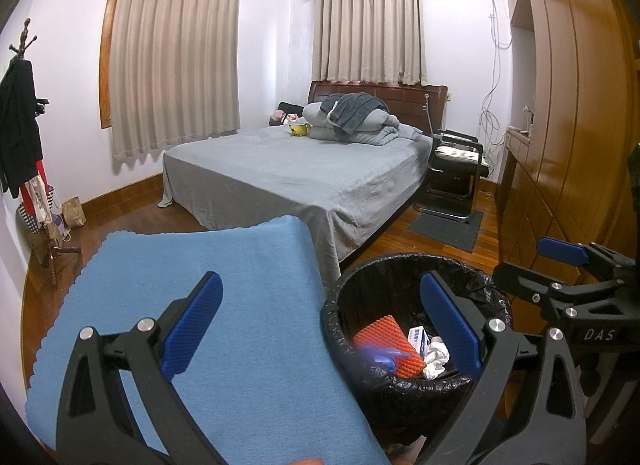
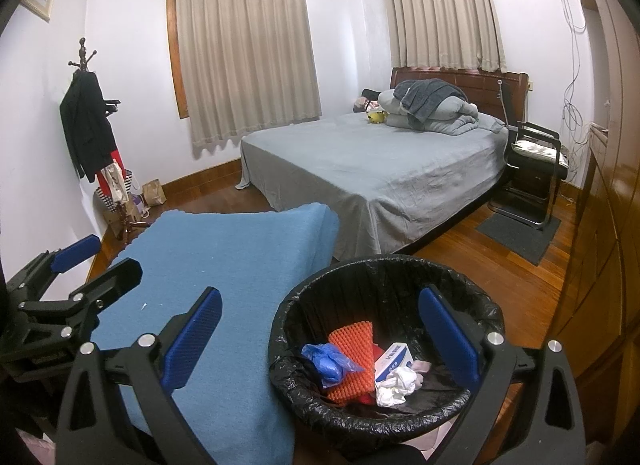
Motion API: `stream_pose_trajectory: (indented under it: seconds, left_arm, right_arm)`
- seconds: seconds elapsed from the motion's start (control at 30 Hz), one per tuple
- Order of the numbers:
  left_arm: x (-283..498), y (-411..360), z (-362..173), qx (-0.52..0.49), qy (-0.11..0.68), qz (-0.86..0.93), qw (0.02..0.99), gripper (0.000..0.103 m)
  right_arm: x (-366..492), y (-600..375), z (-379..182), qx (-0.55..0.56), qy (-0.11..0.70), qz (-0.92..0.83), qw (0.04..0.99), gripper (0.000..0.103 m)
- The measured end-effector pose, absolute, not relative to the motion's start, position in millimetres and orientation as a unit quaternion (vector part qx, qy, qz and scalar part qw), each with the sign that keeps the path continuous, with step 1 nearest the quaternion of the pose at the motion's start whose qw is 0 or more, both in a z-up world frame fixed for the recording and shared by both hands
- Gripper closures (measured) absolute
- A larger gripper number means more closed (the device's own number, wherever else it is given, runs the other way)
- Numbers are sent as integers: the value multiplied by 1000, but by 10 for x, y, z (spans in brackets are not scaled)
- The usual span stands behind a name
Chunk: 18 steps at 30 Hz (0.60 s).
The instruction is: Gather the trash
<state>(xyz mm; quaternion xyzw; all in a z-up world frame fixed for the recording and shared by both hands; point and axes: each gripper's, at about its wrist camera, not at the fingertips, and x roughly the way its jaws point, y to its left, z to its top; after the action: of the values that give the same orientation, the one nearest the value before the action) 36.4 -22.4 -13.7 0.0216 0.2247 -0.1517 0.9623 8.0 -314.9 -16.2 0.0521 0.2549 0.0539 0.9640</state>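
1. Your left gripper: fingers spread wide, holding nothing. One finger sits over the blue cloth, the other over the bin mouth.
2. Your right gripper: fingers likewise wide and empty, framing the same split of cloth and bin. In the left view it shows at the far right, also open.
3. Bin: round, black liner, standing on the floor just beside the surface, to its right. It lies right of centre between both pairs of fingers; the right gripper looks the nearer.
4. Trash, all inside the bin: blue bag on top at the left, blurred in the left view; orange foam sheet; small white box; crumpled white paper.
5. Surface under the blue cloth: left of the bin, bare apart from a tiny white fleck. Judgement: nothing graspable left there; the collecting looks near done.
6. Bed: grey sheet, folded bedding and a yellow toy at the head.
7. Chair by the bed; coat rack on the left wall; curtains on the windows.
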Motion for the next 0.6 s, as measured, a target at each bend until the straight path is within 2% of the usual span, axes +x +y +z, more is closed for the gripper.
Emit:
stream_pose_trajectory:
  seconds: [0.6]
  left_arm:
    - [367, -217, -135, 22, 225, -151, 962, 7]
  right_arm:
    - [84, -3142, -161, 52, 255, 54, 964, 6]
